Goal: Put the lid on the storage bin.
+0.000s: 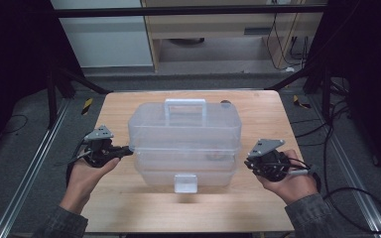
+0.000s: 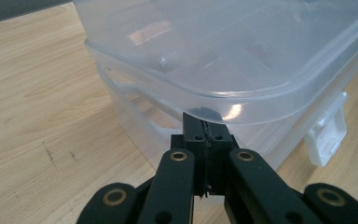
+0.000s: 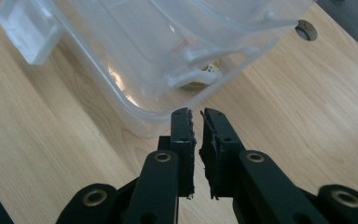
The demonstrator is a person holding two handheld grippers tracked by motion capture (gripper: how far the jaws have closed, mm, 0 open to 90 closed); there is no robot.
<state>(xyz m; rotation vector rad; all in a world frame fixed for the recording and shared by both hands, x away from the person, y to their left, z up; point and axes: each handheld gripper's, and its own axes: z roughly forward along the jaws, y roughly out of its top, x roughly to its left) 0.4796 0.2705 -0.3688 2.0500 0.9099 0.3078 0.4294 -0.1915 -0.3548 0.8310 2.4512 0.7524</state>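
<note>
A clear plastic storage box [image 1: 184, 144] with a white top handle [image 1: 185, 105] and a white front latch [image 1: 185, 182] stands in the middle of the wooden table [image 1: 129, 203]. My left gripper [image 1: 128, 149] is shut, and its tips [image 2: 208, 122] touch the box's left side just under the lid's rim [image 2: 242, 100]. My right gripper [image 1: 248, 161] sits at the box's right side, its jaws [image 3: 196, 114] a narrow gap apart with nothing between them, just short of the lower tub's corner [image 3: 144, 123]. A small yellowish object [image 3: 205, 72] shows dimly inside the box.
A round dark hole [image 1: 225, 103] sits in the table behind the box. Bare wood lies in front of the box and on both sides. Cables [image 1: 357, 198] trail on the floor at the right, and metal rails [image 1: 25, 183] run along the table's sides.
</note>
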